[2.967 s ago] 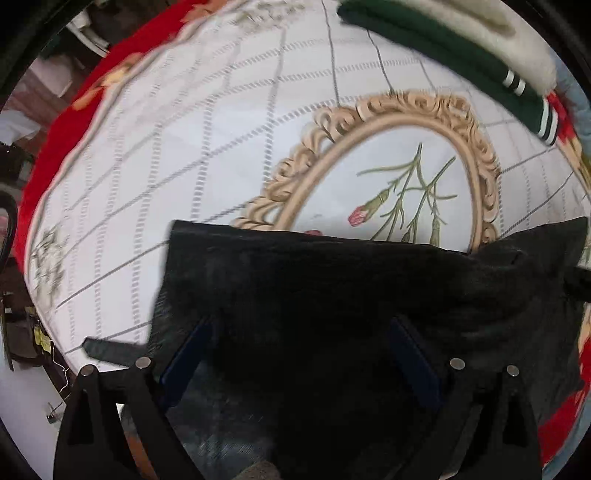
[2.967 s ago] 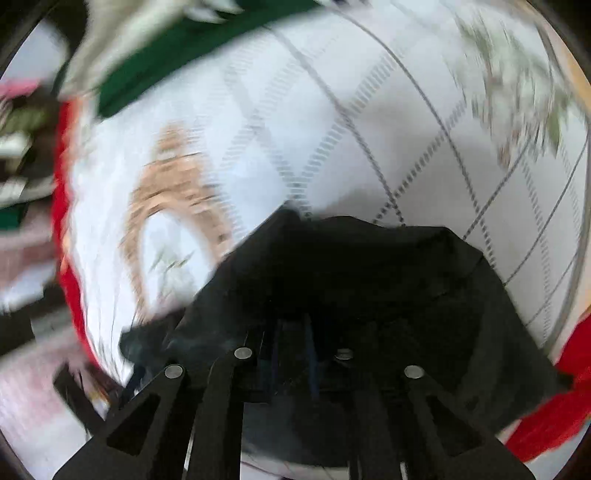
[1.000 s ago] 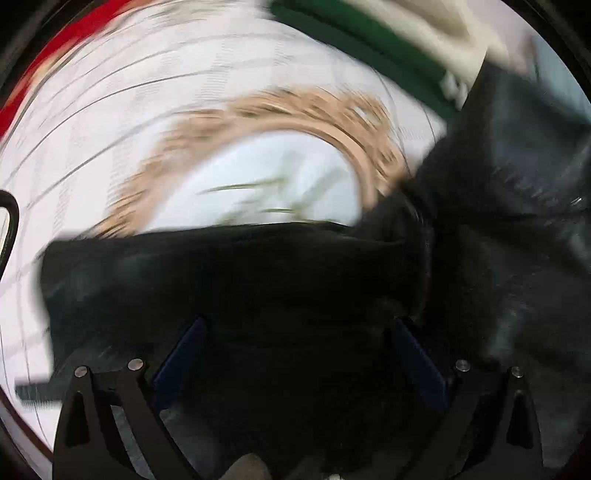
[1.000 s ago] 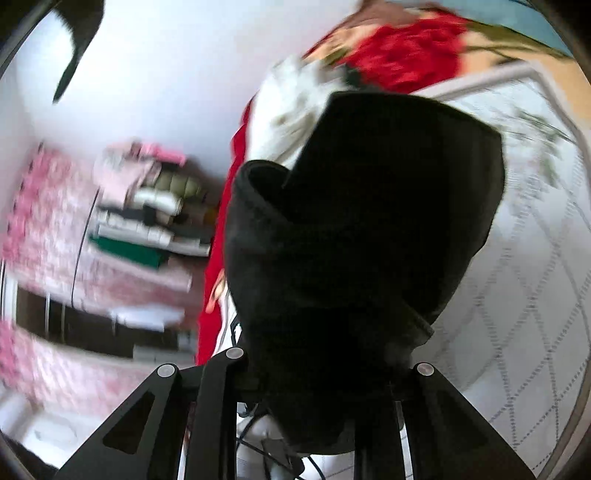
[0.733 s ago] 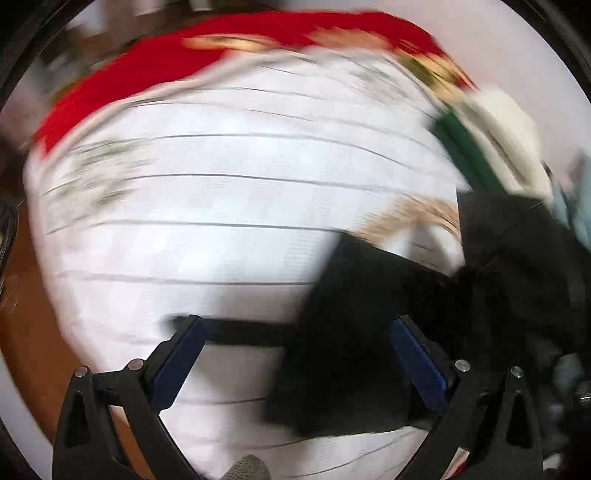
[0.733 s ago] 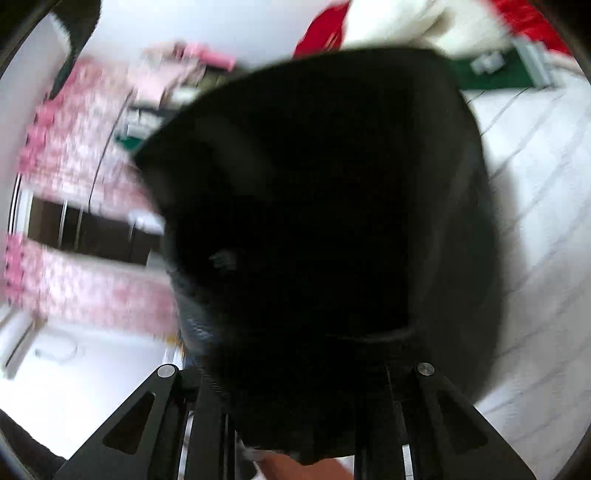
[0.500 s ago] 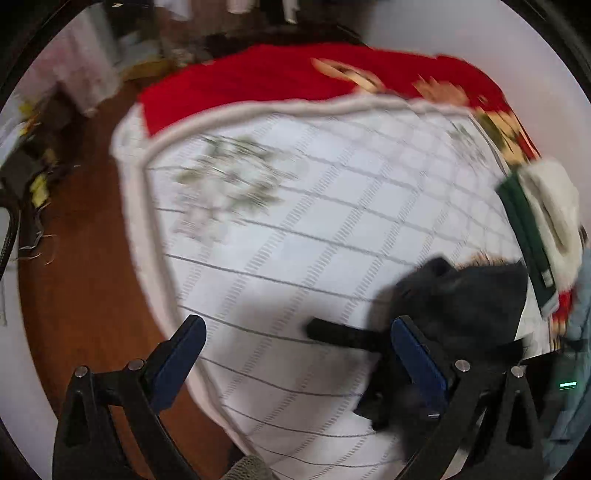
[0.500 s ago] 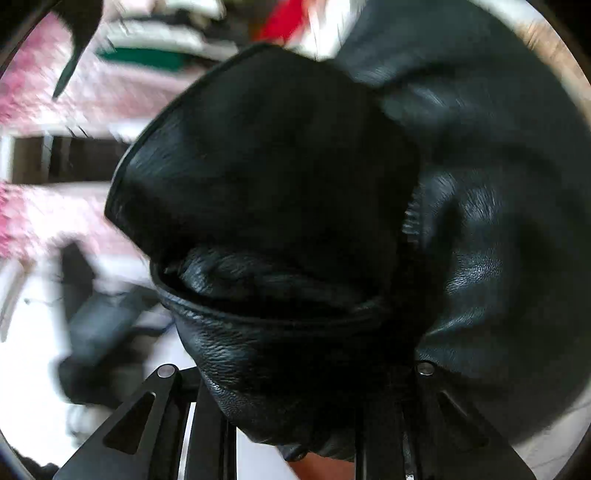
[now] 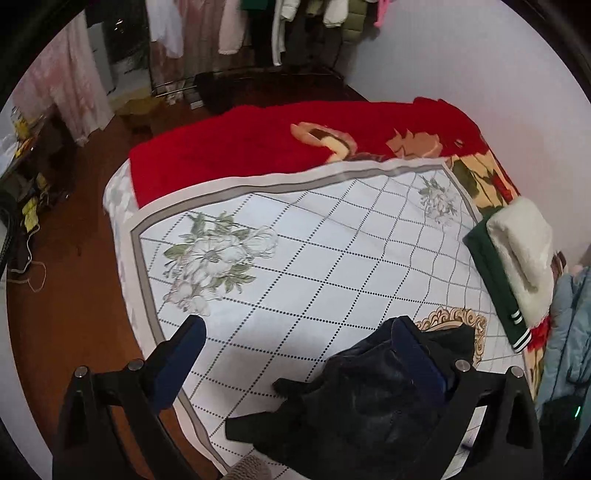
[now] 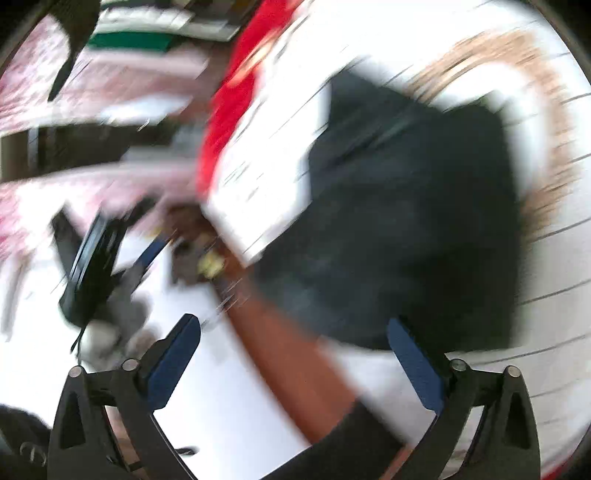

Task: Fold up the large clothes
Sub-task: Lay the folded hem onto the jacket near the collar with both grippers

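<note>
A black leather garment (image 9: 373, 398) lies bunched on the white quilted bedspread (image 9: 332, 258) near the bed's front edge, under the right finger of my left gripper (image 9: 295, 354). That gripper is open and empty, held above the bed. In the blurred right wrist view the same black garment (image 10: 413, 214) lies on the bedspread ahead of my right gripper (image 10: 295, 354), which is open and empty, above the bed edge.
A folded green and cream garment (image 9: 513, 266) lies at the bed's right side, beside a light blue jacket (image 9: 565, 339). A red blanket (image 9: 277, 144) covers the far end. Brown floor (image 9: 66, 295) lies left; hanging clothes (image 9: 221, 26) stand beyond.
Both grippers held the black garment and lifted it; the left then let go and pulled back. In the last half second the right opened and dropped the garment on the bed.
</note>
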Tool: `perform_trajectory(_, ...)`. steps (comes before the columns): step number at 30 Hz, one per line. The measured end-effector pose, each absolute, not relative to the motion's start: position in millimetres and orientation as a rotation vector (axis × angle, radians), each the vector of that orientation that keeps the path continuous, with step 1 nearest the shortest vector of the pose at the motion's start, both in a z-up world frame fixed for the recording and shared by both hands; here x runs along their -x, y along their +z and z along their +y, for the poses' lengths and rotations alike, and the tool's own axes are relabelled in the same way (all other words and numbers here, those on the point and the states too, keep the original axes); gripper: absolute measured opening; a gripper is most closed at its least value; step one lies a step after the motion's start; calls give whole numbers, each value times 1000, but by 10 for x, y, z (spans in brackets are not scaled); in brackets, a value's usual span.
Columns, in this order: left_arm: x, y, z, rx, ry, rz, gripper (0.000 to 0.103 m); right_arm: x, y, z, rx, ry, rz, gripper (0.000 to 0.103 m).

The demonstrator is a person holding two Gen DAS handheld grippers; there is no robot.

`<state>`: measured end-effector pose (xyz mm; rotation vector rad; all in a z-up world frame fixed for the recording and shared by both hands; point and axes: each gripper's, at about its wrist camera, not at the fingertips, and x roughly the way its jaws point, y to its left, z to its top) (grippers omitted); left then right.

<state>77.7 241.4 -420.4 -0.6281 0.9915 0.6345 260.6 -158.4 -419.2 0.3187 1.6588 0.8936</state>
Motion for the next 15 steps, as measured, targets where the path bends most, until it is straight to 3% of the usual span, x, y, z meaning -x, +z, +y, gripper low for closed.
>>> perform_trajectory(1,-806,-4243,2382,627,626,1005,103,-2783,-4248,-1650,-295,828,1642,73)
perform_trajectory(2,-837,-4307,2341,630,612,1017,103,-2881,-4354,-1705,-278,768,1646,43)
perform_trajectory(3,-849,-4347,2304,629,607,1025,103,-3098,-4495,-1731,-262,719,1653,28)
perform_trajectory(9,-922,-4690,2062,591,580,1114,103,-3412,-5455,-969,34,674,1770,28)
perform_trajectory(15,-942,-4883,1901,583,560,1182,103,-3605,-5373,-784,70,610,1867,28)
